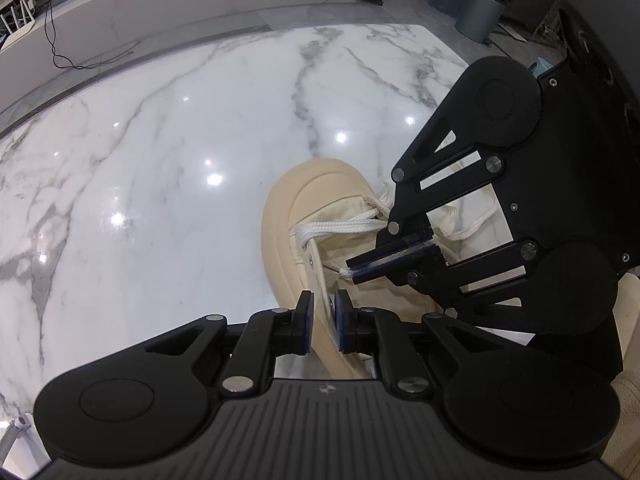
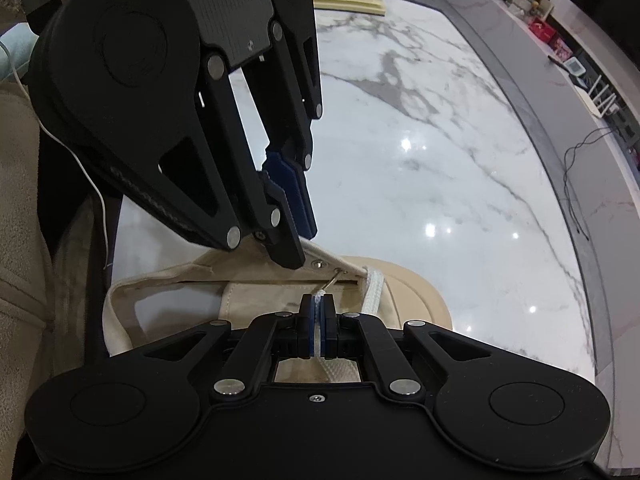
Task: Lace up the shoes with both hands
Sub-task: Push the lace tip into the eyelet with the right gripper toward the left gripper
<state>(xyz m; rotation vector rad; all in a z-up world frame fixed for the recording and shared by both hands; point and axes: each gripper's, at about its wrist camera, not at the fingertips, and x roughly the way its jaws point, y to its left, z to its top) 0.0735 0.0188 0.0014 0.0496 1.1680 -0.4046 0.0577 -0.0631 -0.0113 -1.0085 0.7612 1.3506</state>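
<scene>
Left wrist view has the left gripper (image 1: 323, 322) clamped on the eyelet flap of the cream shoe (image 1: 320, 240), while the right gripper (image 1: 354, 272) pinches the white lace (image 1: 340, 230) by its tip beside an eyelet. Bare marble table (image 1: 160, 140) spreads ahead, edge far off. No writing is readable.

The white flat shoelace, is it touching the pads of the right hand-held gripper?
Touching. The right wrist view shows the white flat shoelace pinched between the closed blue pads of the right hand-held gripper.

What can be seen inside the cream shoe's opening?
Inside the cream shoe, only its tongue and canvas lining show. The right gripper, shut on the white lace, covers the rest.
</scene>
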